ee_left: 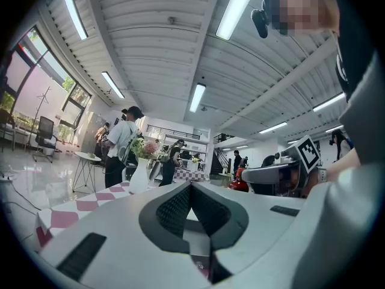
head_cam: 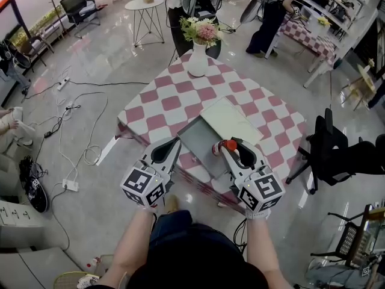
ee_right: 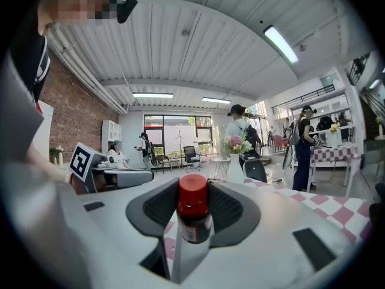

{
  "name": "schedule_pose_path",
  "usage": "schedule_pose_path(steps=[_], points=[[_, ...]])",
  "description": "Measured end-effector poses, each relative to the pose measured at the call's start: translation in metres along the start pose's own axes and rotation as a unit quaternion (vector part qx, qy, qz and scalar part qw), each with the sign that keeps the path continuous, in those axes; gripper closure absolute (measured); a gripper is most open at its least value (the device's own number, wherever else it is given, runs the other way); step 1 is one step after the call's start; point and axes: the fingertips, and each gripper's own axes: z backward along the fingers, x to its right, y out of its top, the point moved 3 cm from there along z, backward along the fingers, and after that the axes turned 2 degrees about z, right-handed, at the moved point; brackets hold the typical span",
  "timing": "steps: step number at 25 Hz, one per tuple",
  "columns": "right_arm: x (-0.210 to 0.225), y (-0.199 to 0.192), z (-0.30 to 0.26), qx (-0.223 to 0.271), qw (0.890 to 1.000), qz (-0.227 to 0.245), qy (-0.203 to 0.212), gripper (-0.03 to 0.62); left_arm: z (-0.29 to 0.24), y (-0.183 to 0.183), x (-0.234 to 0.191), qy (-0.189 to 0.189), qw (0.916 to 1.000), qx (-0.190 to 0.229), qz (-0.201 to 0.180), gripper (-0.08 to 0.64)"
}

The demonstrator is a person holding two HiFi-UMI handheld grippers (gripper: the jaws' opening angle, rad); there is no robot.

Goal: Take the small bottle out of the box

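Note:
A small dark bottle with a red cap (ee_right: 192, 212) stands upright between the pads of my right gripper (ee_right: 194, 192), which is shut on it. In the head view the bottle (head_cam: 227, 145) is held by that gripper (head_cam: 232, 149) just above the right edge of the open grey box (head_cam: 201, 140). The box's cream lid (head_cam: 231, 120) lies behind it on the checkered table (head_cam: 162, 110). My left gripper (head_cam: 170, 150) hovers at the box's left edge. Its pads (ee_left: 174, 209) meet at the tip with nothing between them. The bottle (ee_left: 239, 179) also shows from the left gripper view.
A white vase of flowers (head_cam: 198, 56) stands at the table's far corner. A black office chair (head_cam: 337, 155) is close on the right. Cables (head_cam: 72, 119) trail over the floor on the left. A round white table (head_cam: 146, 5) and standing people are further back.

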Motion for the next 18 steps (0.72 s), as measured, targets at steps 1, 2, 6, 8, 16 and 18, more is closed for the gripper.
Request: schedule_pose_path(steps=[1,2,6,8,16,18], points=[[0.000,0.001,0.001,0.001,1.000,0.000,0.000,0.444,0.001,0.001,0.001,0.002,1.0000,0.001,0.000,0.557],[0.000,0.002,0.003,0.003,1.000,0.000,-0.001,0.444,0.002,0.003,0.001,0.003,1.0000,0.002,-0.001,0.557],[0.002,0.007,0.007,0.008,1.000,0.002,0.000,0.445,0.004,0.009,0.004,0.009,0.9999,0.006,-0.003,0.557],[0.004,0.009,0.008,0.010,1.000,0.002,0.000,0.445,0.004,0.013,0.006,0.011,0.9999,0.009,-0.004,0.557],[0.005,0.017,0.014,0.020,1.000,0.008,0.002,0.445,0.003,0.022,0.011,0.012,0.9997,0.019,-0.010,0.555],[0.005,0.020,0.017,0.023,1.000,0.010,0.003,0.445,0.002,0.025,0.013,0.010,0.9996,0.022,-0.012,0.557]])
